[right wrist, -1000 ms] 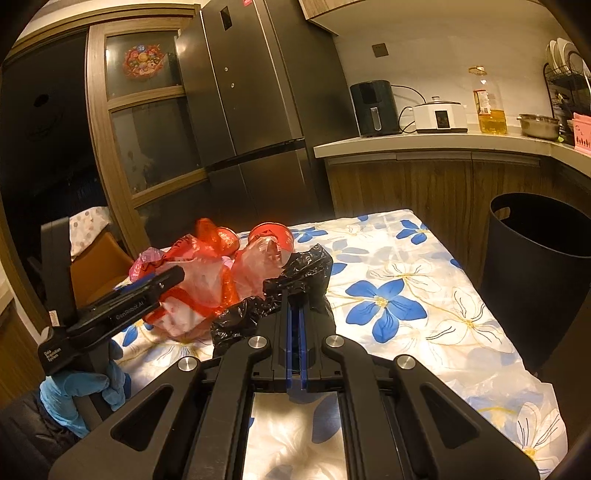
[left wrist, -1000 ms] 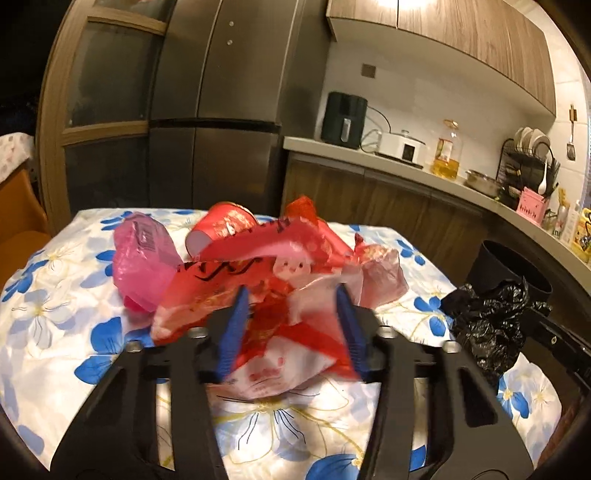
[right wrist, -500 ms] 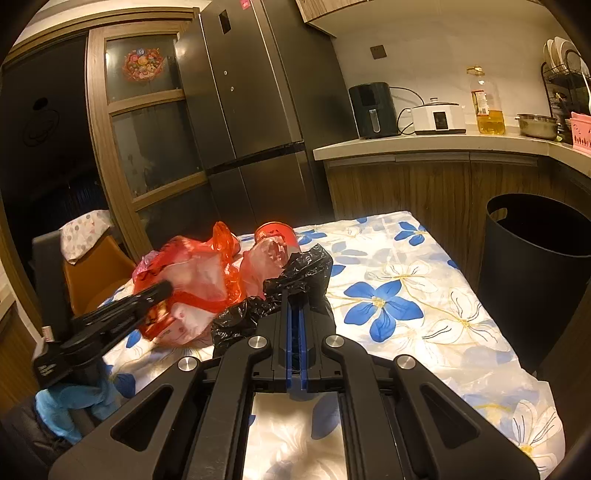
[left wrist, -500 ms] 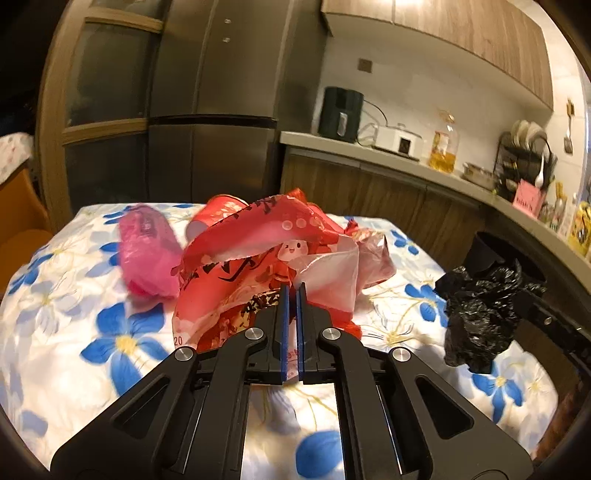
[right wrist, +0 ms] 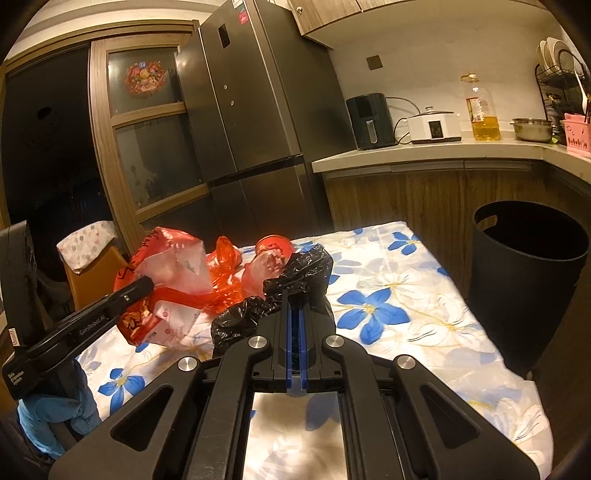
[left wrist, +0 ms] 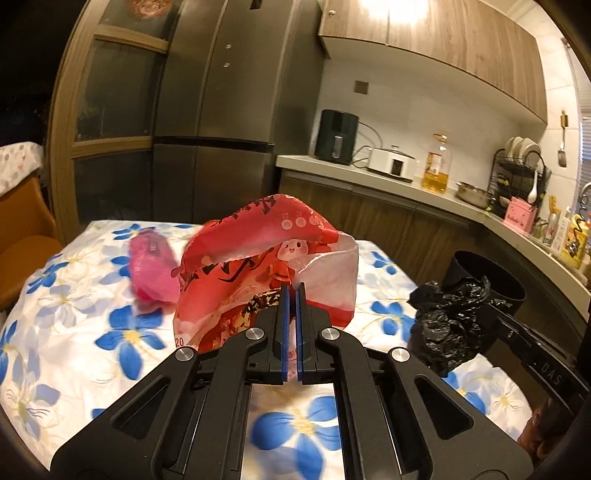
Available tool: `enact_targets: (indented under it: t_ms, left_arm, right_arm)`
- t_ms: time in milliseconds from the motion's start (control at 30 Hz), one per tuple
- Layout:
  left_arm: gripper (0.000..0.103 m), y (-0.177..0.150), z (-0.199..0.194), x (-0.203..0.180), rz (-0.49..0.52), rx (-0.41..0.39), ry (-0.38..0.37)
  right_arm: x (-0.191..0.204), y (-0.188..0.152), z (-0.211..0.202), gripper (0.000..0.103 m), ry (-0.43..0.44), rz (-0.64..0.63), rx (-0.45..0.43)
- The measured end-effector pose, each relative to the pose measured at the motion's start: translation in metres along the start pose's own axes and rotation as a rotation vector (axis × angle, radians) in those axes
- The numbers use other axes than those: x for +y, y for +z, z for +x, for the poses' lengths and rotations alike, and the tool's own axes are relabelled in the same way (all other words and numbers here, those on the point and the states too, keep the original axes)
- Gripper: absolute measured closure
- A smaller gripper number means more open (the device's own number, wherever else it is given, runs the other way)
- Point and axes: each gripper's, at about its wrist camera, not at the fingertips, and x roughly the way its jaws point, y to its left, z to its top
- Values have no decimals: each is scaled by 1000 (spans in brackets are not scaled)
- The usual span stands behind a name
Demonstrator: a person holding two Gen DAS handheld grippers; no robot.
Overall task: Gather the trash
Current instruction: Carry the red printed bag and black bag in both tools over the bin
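1. Overall light: warm, yellowish, indoor; moderately dim, with dark corners from the round fisheye frame in both views.
2. Source: a bright blown-out glow on the upper cabinets [left wrist: 410, 11] in the left wrist view, from above.
3. Glare: soft reflections on the refrigerator [right wrist: 258, 110] doors; a pale sheen on the flowered tablecloth [right wrist: 388, 280].
4. Shadow: the doorway at left of the right wrist view is nearly black; the bin [right wrist: 524, 266] interior is unreadable.
5. Blur: the pink bag [left wrist: 153, 266] and nearby tablecloth flowers are smeared; the red printed bag [left wrist: 258, 266] is slightly soft.
6. Distortion: cabinet, counter and door lines bow strongly toward the edges.
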Motion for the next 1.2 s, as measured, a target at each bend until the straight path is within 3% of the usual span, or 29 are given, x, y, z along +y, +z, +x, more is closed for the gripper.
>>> enact_targets:
  t_ms: [600, 1200]
  left_arm:
    - [101, 14, 29, -117, 103, -9, -183]
    - [101, 35, 80, -226, 178, -28, -352]
  right_arm:
    - [-66, 20, -46, 99, -140, 38, -100]
    - [-151, 56, -72, 100, -347, 77, -222]
